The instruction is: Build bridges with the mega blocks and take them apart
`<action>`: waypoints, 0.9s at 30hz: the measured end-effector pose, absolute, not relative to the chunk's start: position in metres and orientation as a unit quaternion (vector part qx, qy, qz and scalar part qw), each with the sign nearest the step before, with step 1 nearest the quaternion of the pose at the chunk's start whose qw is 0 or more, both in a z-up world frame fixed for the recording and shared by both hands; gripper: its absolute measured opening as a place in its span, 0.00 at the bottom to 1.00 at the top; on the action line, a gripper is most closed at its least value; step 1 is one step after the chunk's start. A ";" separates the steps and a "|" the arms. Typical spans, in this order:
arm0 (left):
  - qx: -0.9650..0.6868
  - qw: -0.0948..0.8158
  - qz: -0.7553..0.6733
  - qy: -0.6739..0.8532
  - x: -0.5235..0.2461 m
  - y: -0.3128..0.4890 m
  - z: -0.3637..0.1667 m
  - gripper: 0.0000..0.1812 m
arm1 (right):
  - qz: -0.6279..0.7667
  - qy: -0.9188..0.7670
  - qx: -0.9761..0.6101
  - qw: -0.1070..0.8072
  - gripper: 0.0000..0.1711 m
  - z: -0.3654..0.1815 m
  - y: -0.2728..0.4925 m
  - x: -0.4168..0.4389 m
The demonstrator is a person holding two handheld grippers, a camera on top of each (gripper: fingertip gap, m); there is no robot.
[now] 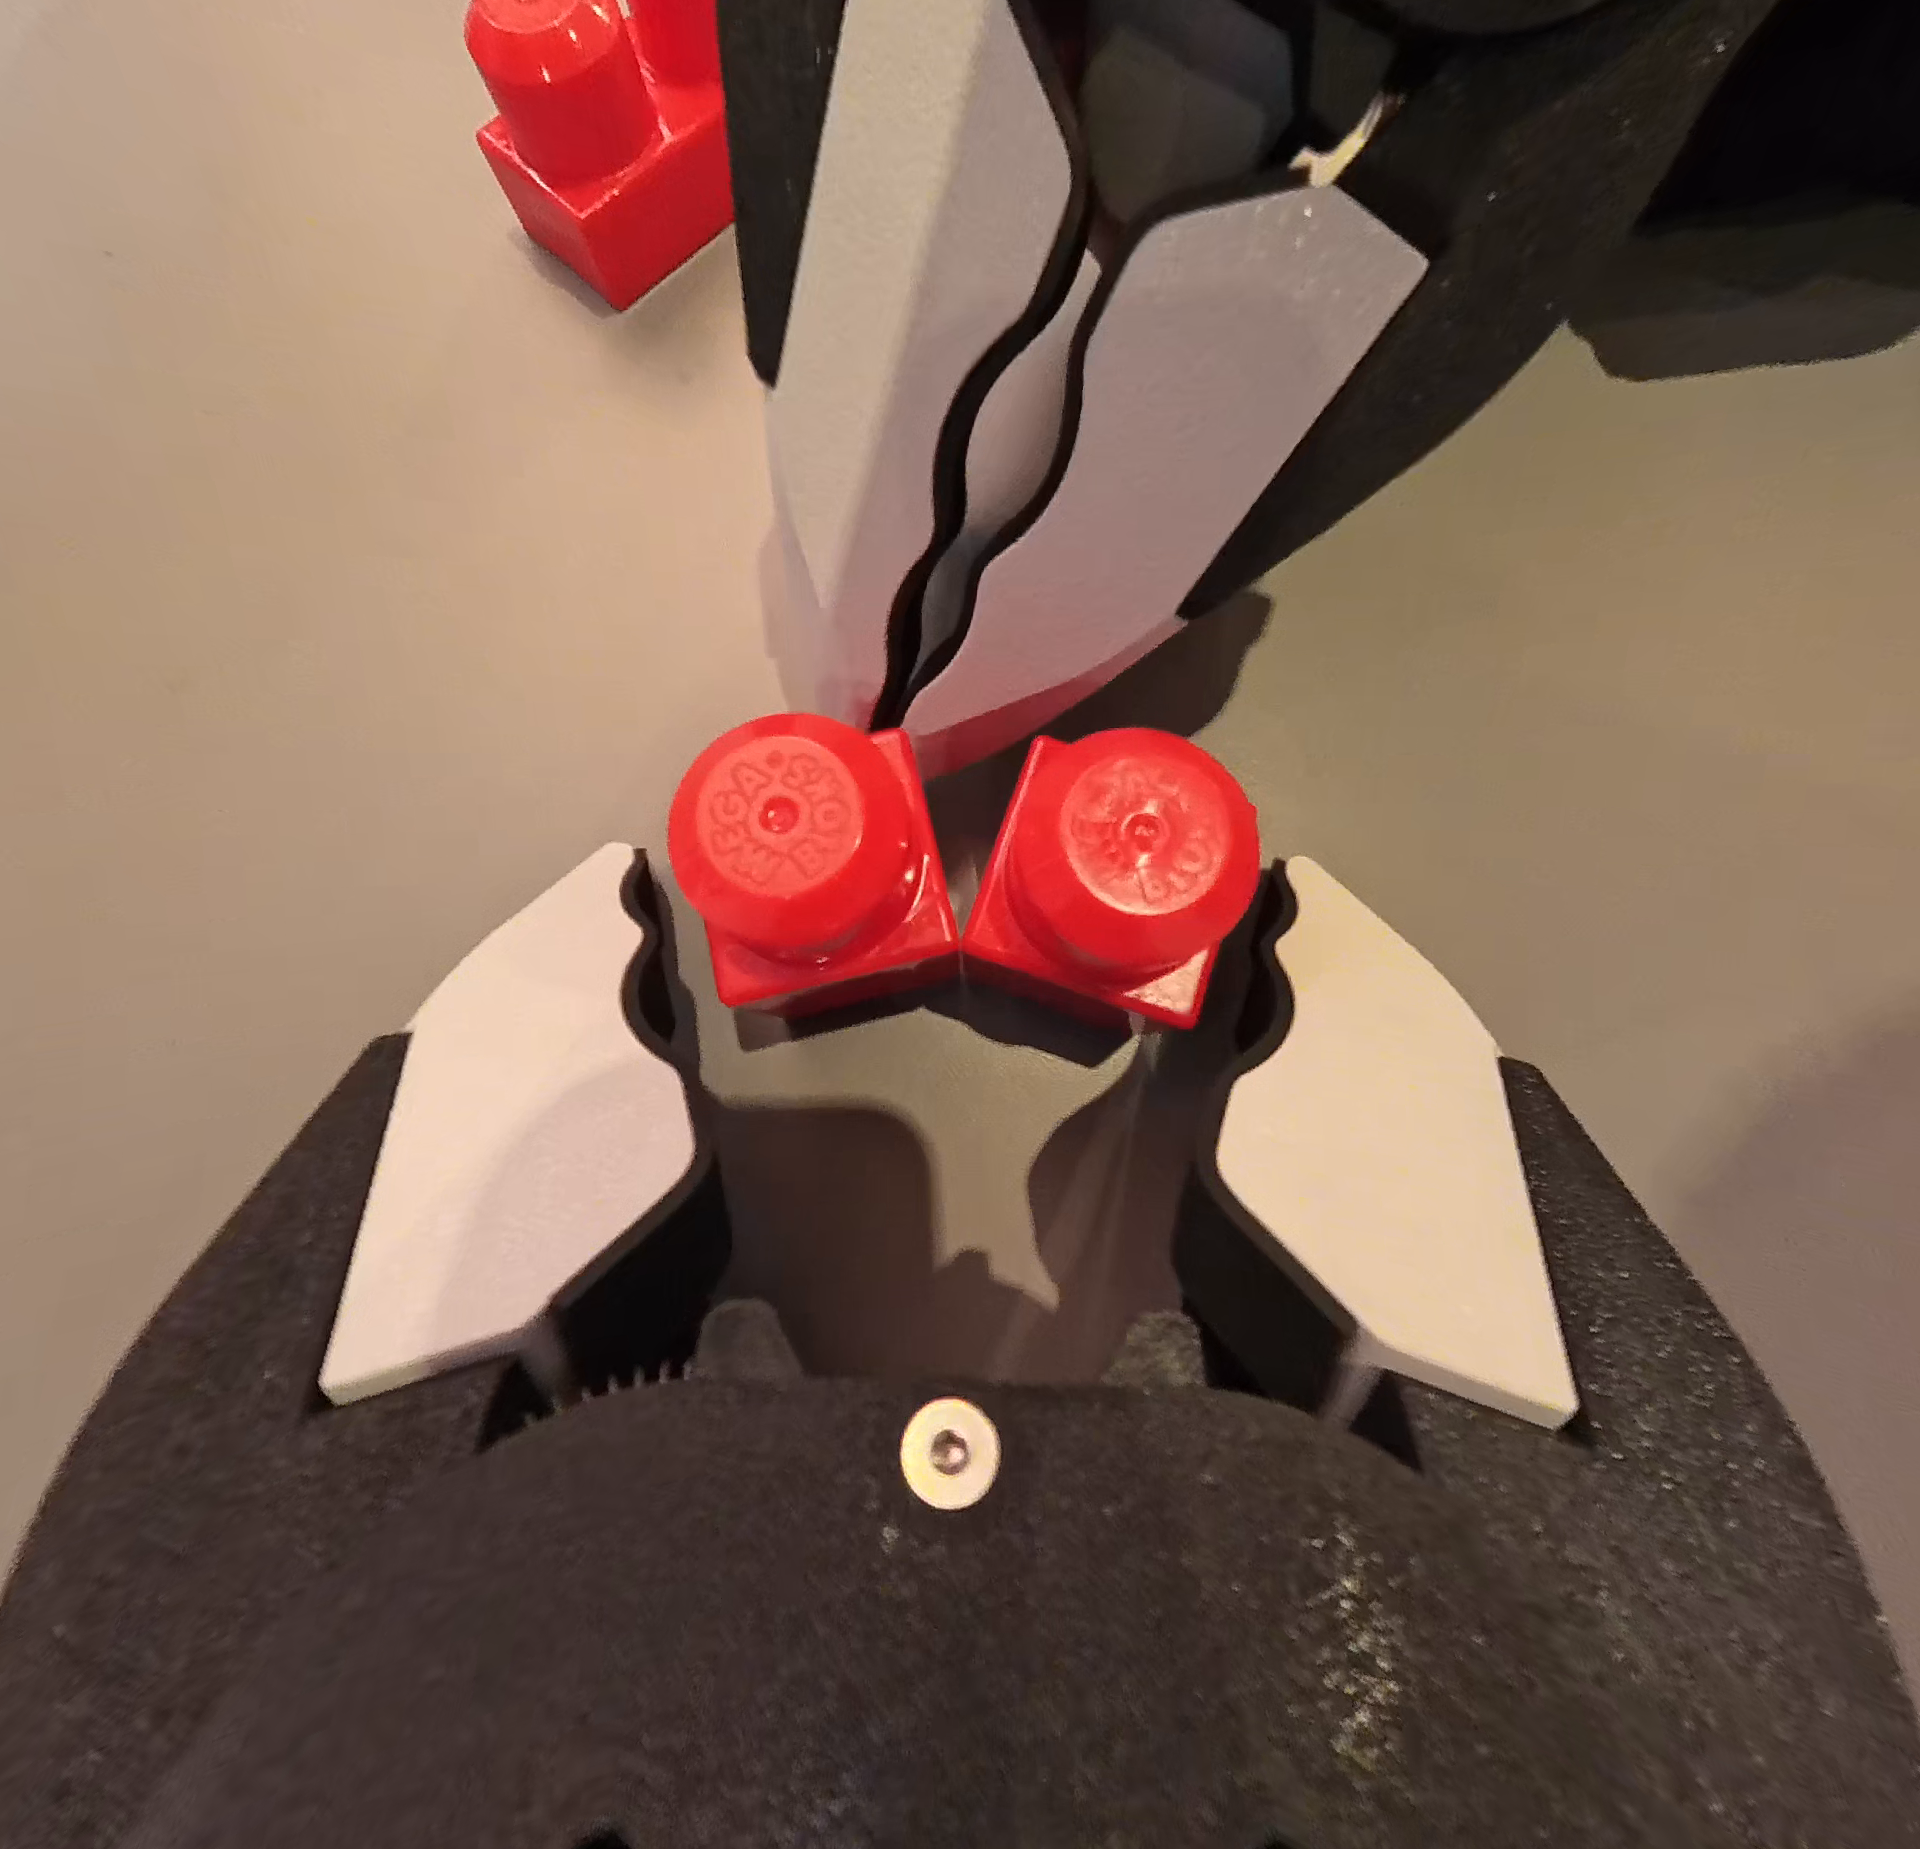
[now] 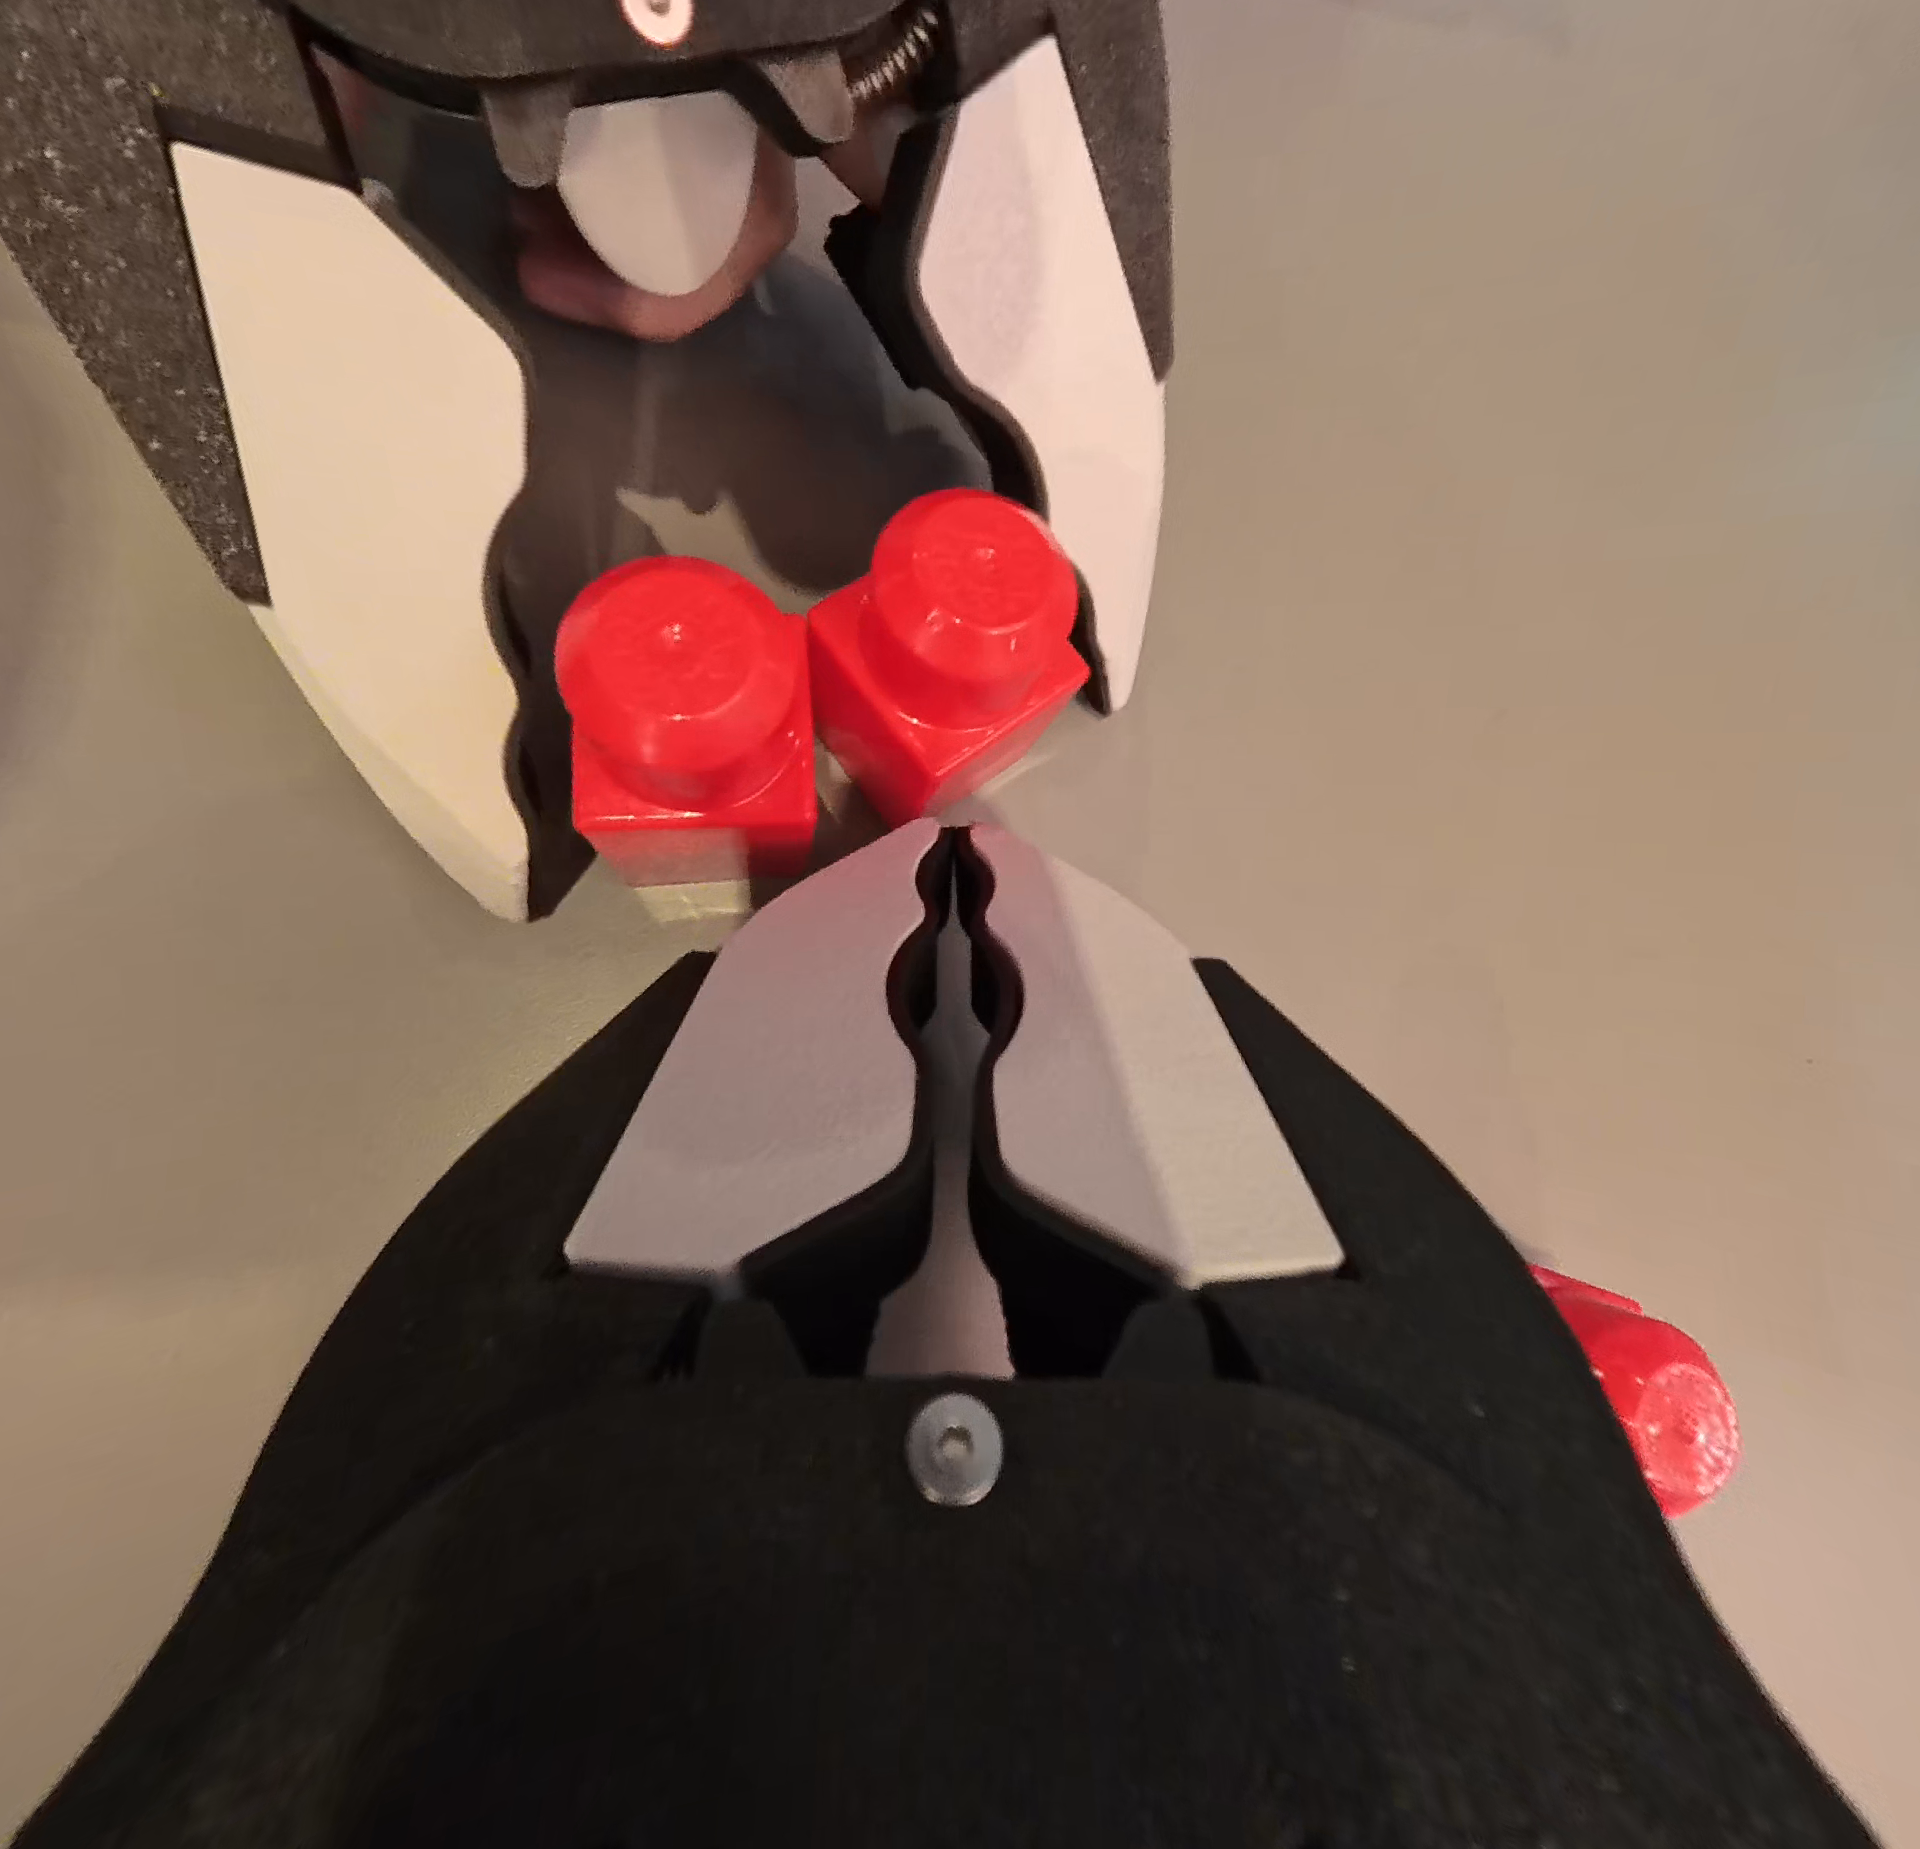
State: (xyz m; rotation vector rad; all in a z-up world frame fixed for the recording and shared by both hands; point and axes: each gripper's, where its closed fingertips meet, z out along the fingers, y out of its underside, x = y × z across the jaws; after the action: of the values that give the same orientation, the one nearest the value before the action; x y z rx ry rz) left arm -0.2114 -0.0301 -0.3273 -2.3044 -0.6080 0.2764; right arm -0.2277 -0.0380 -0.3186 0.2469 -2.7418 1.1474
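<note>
We see two single-stud red blocks standing upright on the beige desk, the left-hand one and its neighbour touching at one lower corner and splayed apart above. Our left tongs are spread wide around the pair, one finger just beside each block, gripping neither. Our right tongs are pinched nearly together with nothing between them, tips at the blocks' far side, blocking the way there. A two-stud red block lies well apart on the desk, partly hidden behind the right tongs.
</note>
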 end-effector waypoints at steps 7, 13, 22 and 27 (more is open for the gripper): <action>-0.896 0.364 0.096 -0.234 -0.213 -0.026 -0.328 0.57 | 0.374 -0.920 0.091 0.076 0.00 -0.323 -0.038 -0.223; -0.895 0.365 0.097 -0.237 -0.214 -0.026 -0.328 0.57 | 0.377 -0.920 0.087 0.067 0.00 -0.323 -0.039 -0.221; -0.892 0.371 0.098 -0.239 -0.214 -0.026 -0.326 0.50 | 0.372 -0.921 0.087 0.069 0.00 -0.323 -0.035 -0.220; -0.892 0.371 0.098 -0.240 -0.214 -0.026 -0.326 0.50 | 0.380 -0.920 0.079 0.060 0.00 -0.320 -0.036 -0.219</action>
State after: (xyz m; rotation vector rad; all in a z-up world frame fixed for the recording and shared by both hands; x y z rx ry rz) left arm -0.2139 -0.0259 -0.3257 -2.2880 -0.6145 0.2505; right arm -0.2191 -0.0361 -0.3199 0.2383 -2.7847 1.1497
